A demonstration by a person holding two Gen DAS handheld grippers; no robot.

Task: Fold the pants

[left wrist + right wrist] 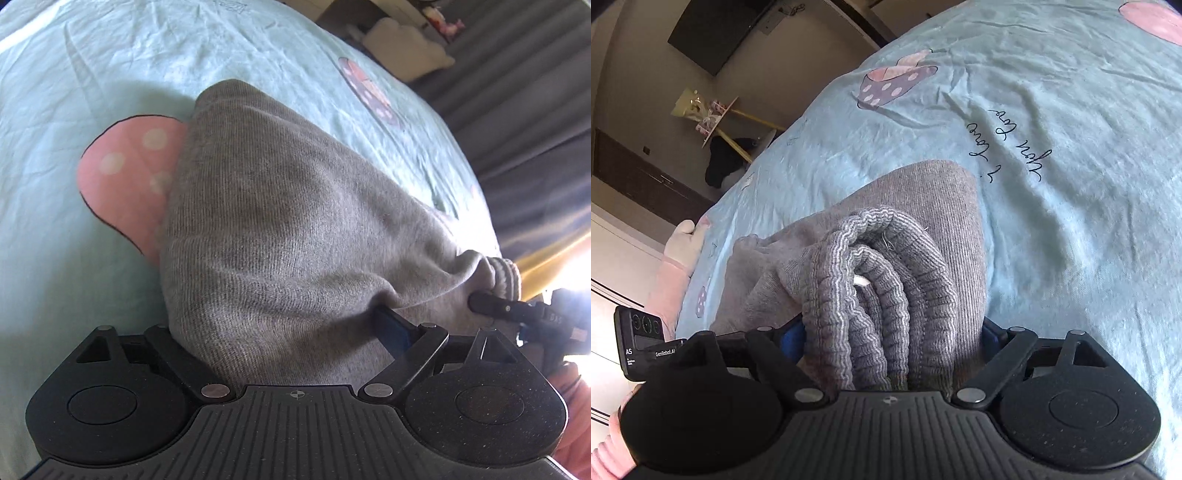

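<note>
Grey pants [280, 206], folded into a thick bundle, rest on a pale teal bedsheet [92, 74]. In the left wrist view the cloth drapes over my left gripper [280, 314] and hides its fingertips. Only part of one blue-padded finger [389, 326] shows under a fold, and the jaws stand wide. At the right edge of that view my right gripper's fingertip [480, 304] pokes into the ribbed waistband. In the right wrist view the bunched waistband [882, 280] fills my right gripper [892, 332] from pad to pad, with both blue pads against the cloth.
The sheet carries pink dotted prints [125, 173] and black script [1008, 147]. The bed's edge runs along the left of the right wrist view, with the room floor and a dark cabinet [646, 184] beyond it. Grey curtains [517, 92] hang at the far right. A gloved hand [683, 387] shows low left.
</note>
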